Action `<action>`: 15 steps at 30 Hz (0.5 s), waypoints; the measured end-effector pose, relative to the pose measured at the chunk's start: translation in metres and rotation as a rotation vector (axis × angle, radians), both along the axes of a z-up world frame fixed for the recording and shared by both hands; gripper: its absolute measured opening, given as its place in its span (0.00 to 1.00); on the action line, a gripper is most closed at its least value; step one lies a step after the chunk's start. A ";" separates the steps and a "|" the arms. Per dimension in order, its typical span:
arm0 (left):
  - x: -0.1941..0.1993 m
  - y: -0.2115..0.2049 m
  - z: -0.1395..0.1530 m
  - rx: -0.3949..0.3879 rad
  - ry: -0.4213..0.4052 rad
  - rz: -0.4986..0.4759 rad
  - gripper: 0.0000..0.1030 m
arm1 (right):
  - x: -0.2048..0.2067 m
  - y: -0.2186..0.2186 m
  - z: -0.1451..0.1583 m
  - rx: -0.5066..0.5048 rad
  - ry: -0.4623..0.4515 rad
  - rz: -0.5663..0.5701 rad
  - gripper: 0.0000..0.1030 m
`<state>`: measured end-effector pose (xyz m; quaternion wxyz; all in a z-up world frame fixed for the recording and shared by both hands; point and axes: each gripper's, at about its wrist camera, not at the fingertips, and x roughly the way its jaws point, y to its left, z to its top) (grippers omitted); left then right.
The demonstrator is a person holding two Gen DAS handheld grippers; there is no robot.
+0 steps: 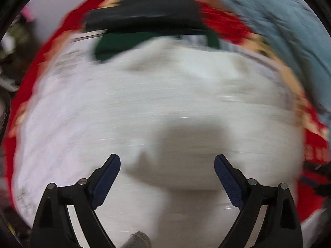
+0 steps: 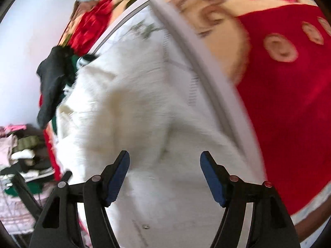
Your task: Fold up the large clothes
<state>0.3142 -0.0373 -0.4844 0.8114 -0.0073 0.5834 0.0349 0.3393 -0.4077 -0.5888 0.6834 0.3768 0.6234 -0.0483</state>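
Note:
A large white fuzzy garment (image 1: 169, 103) lies spread over a white board (image 2: 209, 66) on a red patterned blanket (image 2: 289, 107); the same garment (image 2: 124, 111) fills the middle of the right wrist view. My left gripper (image 1: 167, 161) hangs over the garment with its jaws wide apart and nothing between the blue pads. My right gripper (image 2: 164, 157) also stands open above the white cloth, its pads clear of the fabric. Both views are blurred by motion.
A black garment (image 1: 144, 14) and a dark green one (image 1: 115, 45) lie at the far edge of the white cloth. A light blue garment (image 1: 279, 26) hangs at the upper right. A pile of folded clothes (image 2: 22, 150) sits at the left.

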 end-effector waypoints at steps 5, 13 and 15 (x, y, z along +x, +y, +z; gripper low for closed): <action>-0.020 0.073 -0.025 0.148 0.068 0.150 0.90 | 0.053 0.047 -0.023 -0.024 0.051 0.151 0.70; -0.044 0.095 -0.038 0.158 0.103 0.182 0.90 | 0.069 0.072 0.019 -0.347 -0.076 0.225 0.16; -0.052 0.097 -0.041 0.152 0.124 0.164 0.90 | 0.077 0.064 0.010 -0.417 -0.020 0.224 0.17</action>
